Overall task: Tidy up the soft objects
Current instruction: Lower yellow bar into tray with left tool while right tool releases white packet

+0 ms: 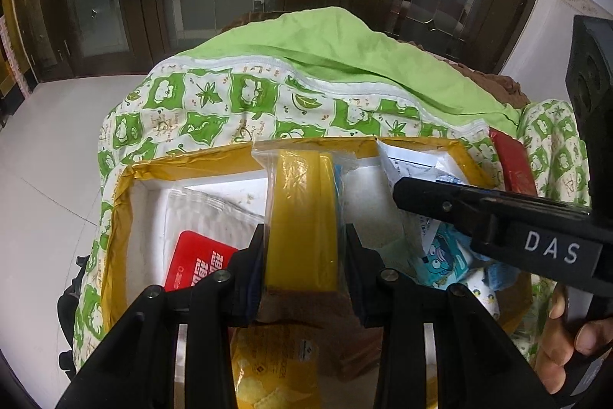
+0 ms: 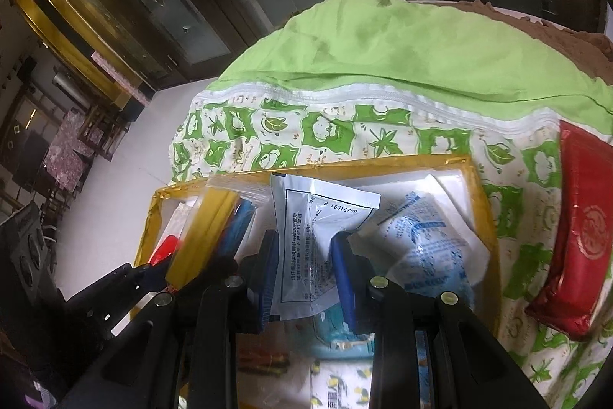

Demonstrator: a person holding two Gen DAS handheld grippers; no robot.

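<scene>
My left gripper [image 1: 304, 255] is shut on a yellow sponge in a clear zip bag [image 1: 302, 217], held upright over a white foam box with yellow tape on its rim [image 1: 126, 202]. The same bagged sponge shows in the right wrist view [image 2: 208, 229]. My right gripper [image 2: 306, 271] is shut on a white printed sachet [image 2: 310, 236], held over the same box [image 2: 479, 186]. The right gripper's black finger also shows in the left wrist view [image 1: 440, 194], just right of the sponge.
The box holds a red card [image 1: 195, 263], blue-printed packets [image 2: 425, 252], tissue packs [image 2: 341, 386] and a yellow pack [image 1: 276, 370]. It rests on a green patterned quilt [image 1: 237, 102]. A red packet [image 2: 574, 229] lies on the quilt to the right. Wooden glass doors stand behind.
</scene>
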